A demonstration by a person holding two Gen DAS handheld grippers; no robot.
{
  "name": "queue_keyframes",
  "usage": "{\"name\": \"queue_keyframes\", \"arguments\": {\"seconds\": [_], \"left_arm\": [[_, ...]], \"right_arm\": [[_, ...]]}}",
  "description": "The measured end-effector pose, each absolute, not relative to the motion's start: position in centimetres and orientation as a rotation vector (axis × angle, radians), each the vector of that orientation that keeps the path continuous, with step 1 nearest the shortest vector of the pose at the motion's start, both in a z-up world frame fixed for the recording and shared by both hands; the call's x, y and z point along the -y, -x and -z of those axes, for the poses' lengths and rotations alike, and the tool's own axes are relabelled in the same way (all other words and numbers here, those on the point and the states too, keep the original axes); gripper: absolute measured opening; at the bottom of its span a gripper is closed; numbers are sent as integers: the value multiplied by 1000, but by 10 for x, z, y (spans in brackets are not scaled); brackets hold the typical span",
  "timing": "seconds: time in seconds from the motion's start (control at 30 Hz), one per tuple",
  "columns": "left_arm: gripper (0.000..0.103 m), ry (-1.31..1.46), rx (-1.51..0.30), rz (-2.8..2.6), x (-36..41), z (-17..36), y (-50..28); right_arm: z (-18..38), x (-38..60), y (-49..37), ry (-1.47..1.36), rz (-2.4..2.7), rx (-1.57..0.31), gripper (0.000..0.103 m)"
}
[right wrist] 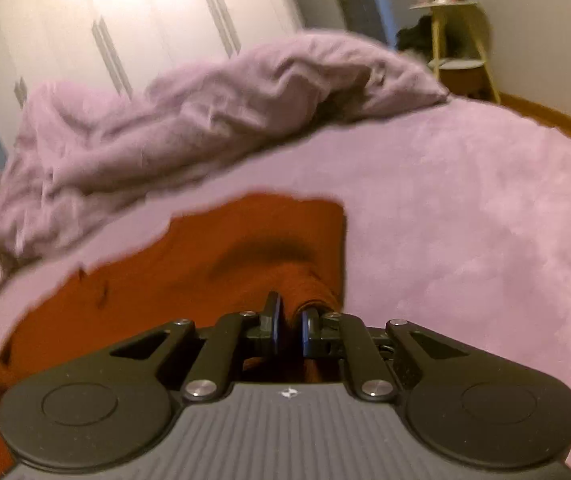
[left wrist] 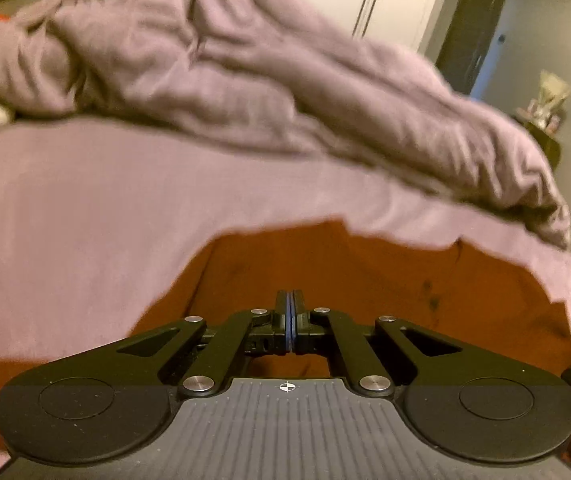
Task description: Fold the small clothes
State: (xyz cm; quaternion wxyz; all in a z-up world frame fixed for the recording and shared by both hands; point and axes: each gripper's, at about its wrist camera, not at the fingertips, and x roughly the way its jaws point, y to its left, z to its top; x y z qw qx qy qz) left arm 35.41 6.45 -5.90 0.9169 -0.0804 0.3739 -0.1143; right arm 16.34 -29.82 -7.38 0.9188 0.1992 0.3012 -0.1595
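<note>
Rust-orange knit garment [left wrist: 365,280] lies unfolded on pink bed cover [left wrist: 85,208]; left gripper [left wrist: 289,320] fully closed, cloth between pads not discernible; right gripper [right wrist: 290,326] nearly closed, pinching garment edge. Folding barely begun.

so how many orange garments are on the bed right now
1: the orange garment lies on the pink sheet, in front of the bunched duvet. More could be hidden under the duvet.
</note>
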Motion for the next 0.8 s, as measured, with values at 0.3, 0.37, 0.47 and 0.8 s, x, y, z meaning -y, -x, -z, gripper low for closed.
{"name": "queue_keyframes", "arguments": {"seconds": [0.3, 0.37, 0.47, 0.8], "left_arm": [[57, 333, -912, 353, -80, 81, -350], [65, 365, -936, 373, -79, 82, -352], [67, 274, -944, 307, -77, 82, -352], [15, 331, -1008, 352, -83, 97, -362]], "right_arm": [[33, 294, -143, -301, 101, -642, 53], [26, 295, -155, -259, 114, -636, 55], [22, 292, -180, -212, 113, -669, 56], [58, 269, -260, 244, 17, -753, 66]]}}
